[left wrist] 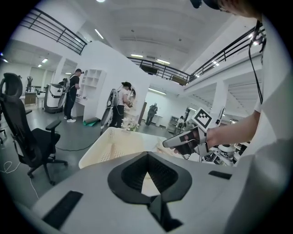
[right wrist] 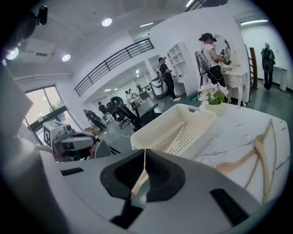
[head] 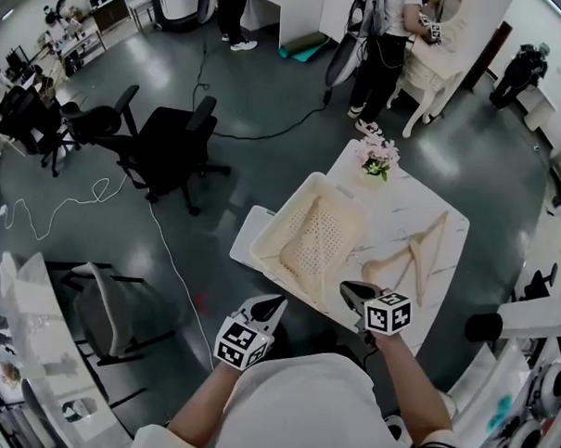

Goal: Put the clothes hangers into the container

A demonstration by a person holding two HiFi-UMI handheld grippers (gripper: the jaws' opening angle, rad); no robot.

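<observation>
A cream perforated basket (head: 342,195) sits on the left part of a white marble table (head: 403,191), with one wooden hanger (head: 297,236) lying inside it. Two more wooden hangers (head: 426,243) lie on the table right of the basket, also seen in the right gripper view (right wrist: 258,153). My right gripper (head: 352,291) hovers over the table's near edge, just short of their hooks, its jaws shut with nothing held (right wrist: 145,151). My left gripper (head: 267,308) is off the table's near corner, pointing at the basket (left wrist: 114,146), jaws shut and empty (left wrist: 147,154).
A small pot of pink flowers (head: 376,158) stands at the table's far corner. Black office chairs (head: 168,149) and cables are on the floor to the left. A person (head: 381,46) stands at a white dresser beyond the table. A white chair (head: 101,303) is near left.
</observation>
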